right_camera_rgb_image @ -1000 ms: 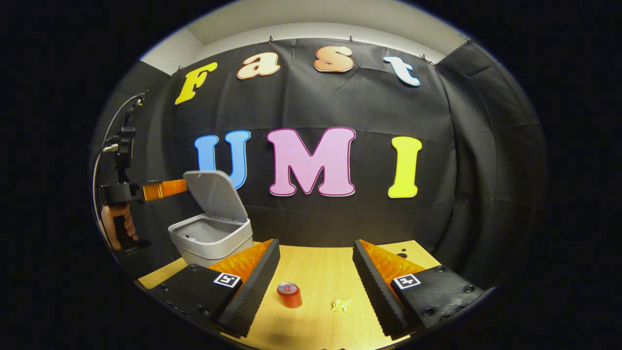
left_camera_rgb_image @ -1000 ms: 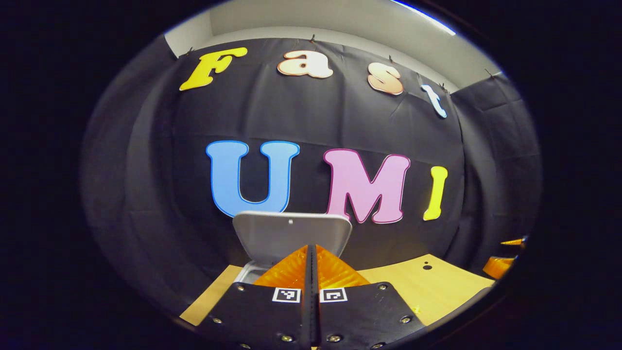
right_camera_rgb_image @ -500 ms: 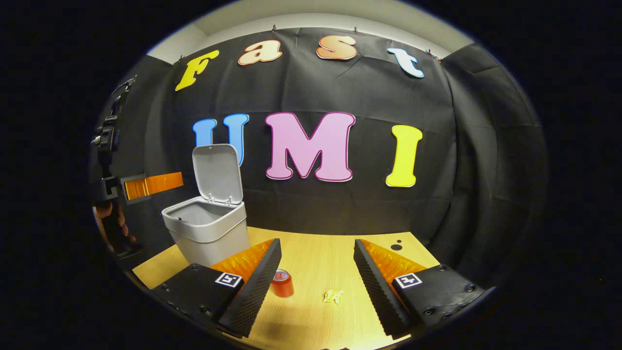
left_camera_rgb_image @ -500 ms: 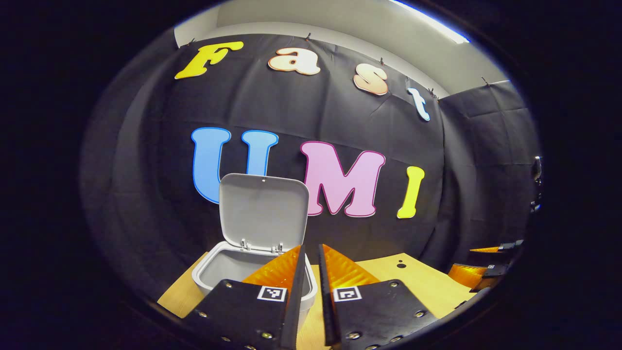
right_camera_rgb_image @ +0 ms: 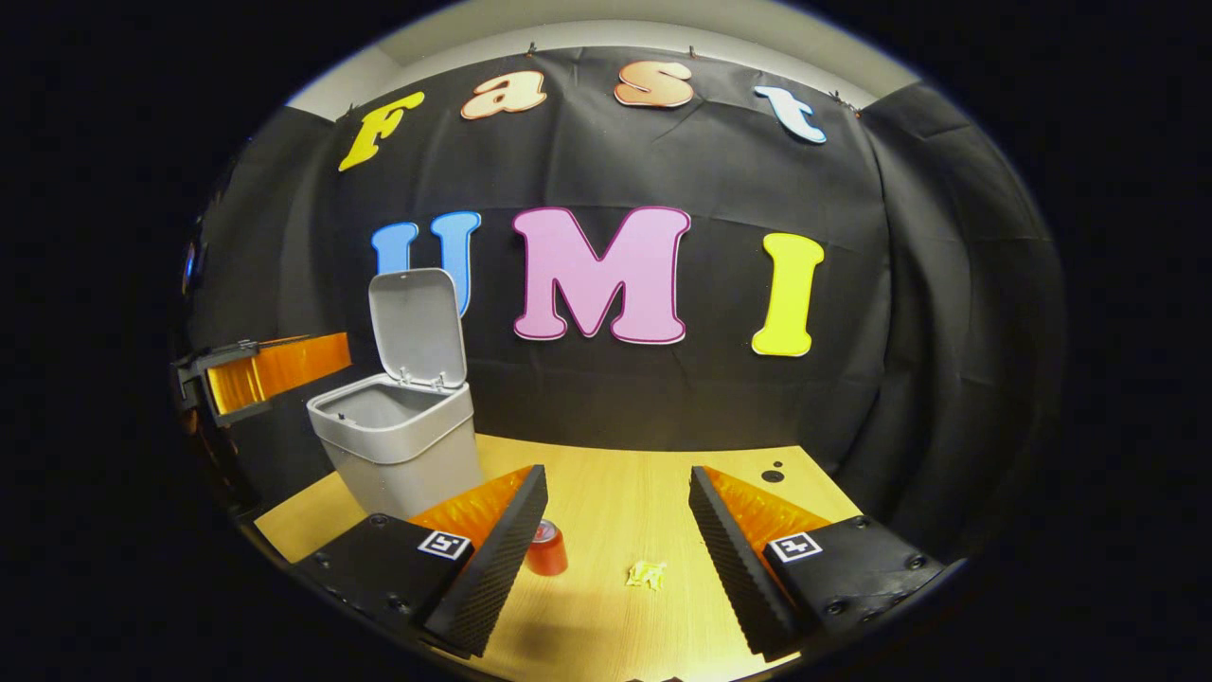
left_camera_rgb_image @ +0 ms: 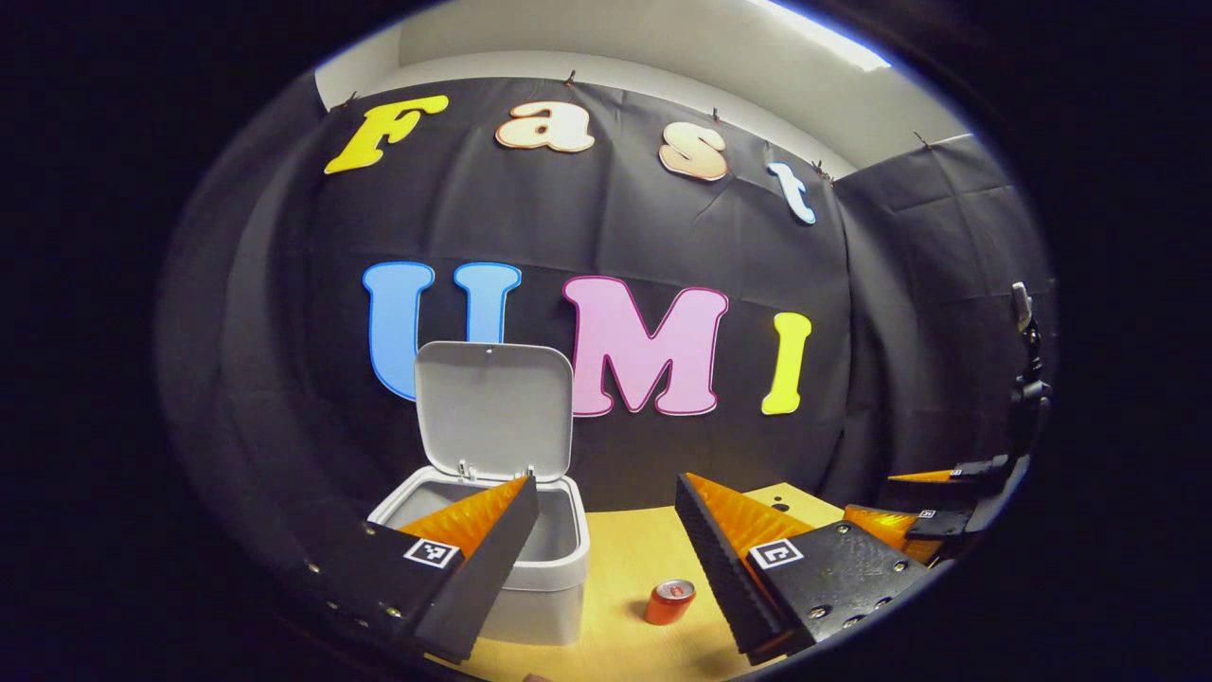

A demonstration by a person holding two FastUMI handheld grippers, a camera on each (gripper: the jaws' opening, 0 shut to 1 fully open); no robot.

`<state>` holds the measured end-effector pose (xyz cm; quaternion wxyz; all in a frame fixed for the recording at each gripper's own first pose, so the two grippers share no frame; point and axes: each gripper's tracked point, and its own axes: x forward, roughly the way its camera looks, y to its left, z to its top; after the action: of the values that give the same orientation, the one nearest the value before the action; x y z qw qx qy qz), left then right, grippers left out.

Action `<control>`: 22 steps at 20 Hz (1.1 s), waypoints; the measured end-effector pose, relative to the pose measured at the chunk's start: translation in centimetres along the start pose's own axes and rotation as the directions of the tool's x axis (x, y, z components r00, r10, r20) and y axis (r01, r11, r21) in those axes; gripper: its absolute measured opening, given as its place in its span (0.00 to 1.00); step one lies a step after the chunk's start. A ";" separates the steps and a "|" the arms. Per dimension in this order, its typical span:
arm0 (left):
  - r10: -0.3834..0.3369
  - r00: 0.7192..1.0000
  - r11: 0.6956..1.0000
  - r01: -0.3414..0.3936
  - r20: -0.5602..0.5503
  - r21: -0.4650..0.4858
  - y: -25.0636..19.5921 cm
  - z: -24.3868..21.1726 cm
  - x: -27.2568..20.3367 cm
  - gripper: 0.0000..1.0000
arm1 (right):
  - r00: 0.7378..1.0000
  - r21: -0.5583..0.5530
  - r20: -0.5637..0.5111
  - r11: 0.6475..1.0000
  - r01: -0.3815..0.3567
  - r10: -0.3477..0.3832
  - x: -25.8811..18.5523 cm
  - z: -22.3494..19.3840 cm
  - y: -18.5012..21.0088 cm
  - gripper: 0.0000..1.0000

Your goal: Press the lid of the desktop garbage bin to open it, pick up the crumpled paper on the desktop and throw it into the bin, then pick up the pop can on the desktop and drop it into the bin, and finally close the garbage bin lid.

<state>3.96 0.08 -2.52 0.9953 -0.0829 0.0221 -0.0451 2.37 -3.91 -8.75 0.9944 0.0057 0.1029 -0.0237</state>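
The grey plastic bin [right_camera_rgb_image: 398, 450] stands lid-up, while yellow crumpled paper [right_camera_rgb_image: 646, 574] and red pop can [right_camera_rgb_image: 546, 547] wait between the right gripper [right_camera_rgb_image: 615, 516]'s spread fingers, the left gripper [left_camera_rgb_image: 606, 526] likewise apart

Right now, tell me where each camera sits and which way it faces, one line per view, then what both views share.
Left gripper view: rides the left gripper, facing the booth wall over the open bin; its own two fingers spread at the bottom, the right gripper at the right edge.
Right gripper view: rides the right gripper, low over the table, facing the wall; its own fingers apart, the left gripper far left.
Shared: the bin, its raised lid, the pop can.
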 end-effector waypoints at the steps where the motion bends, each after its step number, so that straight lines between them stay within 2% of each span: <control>1: 0.000 1.000 1.000 0.000 -0.004 -0.015 0.0 -0.1 -0.2 0.96 | 1.000 -0.005 -0.008 1.000 0.003 -0.003 0.5 -0.4 -0.3 0.98; 5: 0.022 0.999 1.000 -0.023 -0.044 -0.011 0.6 -1.4 -1.2 0.95 | 0.996 -0.024 -0.087 1.000 0.004 -0.006 3.5 -3.0 -1.4 0.98; 9: 0.041 0.994 0.999 -0.040 -0.097 0.012 1.2 -3.0 -2.0 0.96 | 0.973 0.017 -0.223 0.999 -0.050 0.053 6.5 -6.5 -0.9 0.98; 11: 0.053 0.992 0.999 -0.052 -0.116 0.016 1.3 -3.6 -2.5 0.96 | 0.937 0.013 -0.341 0.997 -0.080 0.079 7.5 -10.0 -1.0 0.98; 13: 0.077 0.990 0.997 -0.074 -0.120 0.033 1.7 -3.9 -2.9 0.96 | 0.861 0.066 -0.487 0.989 -0.132 0.148 7.7 -13.8 0.0 0.98; 15: 0.087 0.986 0.995 -0.080 -0.141 0.052 1.8 -4.5 -3.5 0.96 | 0.806 0.059 -0.574 0.989 -0.133 0.143 8.7 -17.1 -0.2 0.99; 19: 0.101 0.979 0.994 -0.091 -0.180 0.064 2.1 -5.4 -4.3 0.96 | 0.756 -0.013 -0.649 0.992 -0.127 0.088 11.5 -20.8 -2.2 0.99; 20: 0.109 0.977 0.993 -0.100 -0.185 0.060 2.3 -5.6 -4.5 0.96 | 0.743 -0.011 -0.665 0.994 -0.112 0.077 12.1 -21.4 -2.5 0.99; 22: 0.124 0.971 0.992 -0.117 -0.202 0.048 2.6 -6.1 -4.9 0.96 | 0.702 0.027 -0.707 0.996 -0.087 0.081 12.5 -23.0 -2.7 0.99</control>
<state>-1.01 2.05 -8.81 0.9900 -0.0583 0.1285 0.0067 9.81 -6.81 -33.84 0.8791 0.0149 0.4757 0.0260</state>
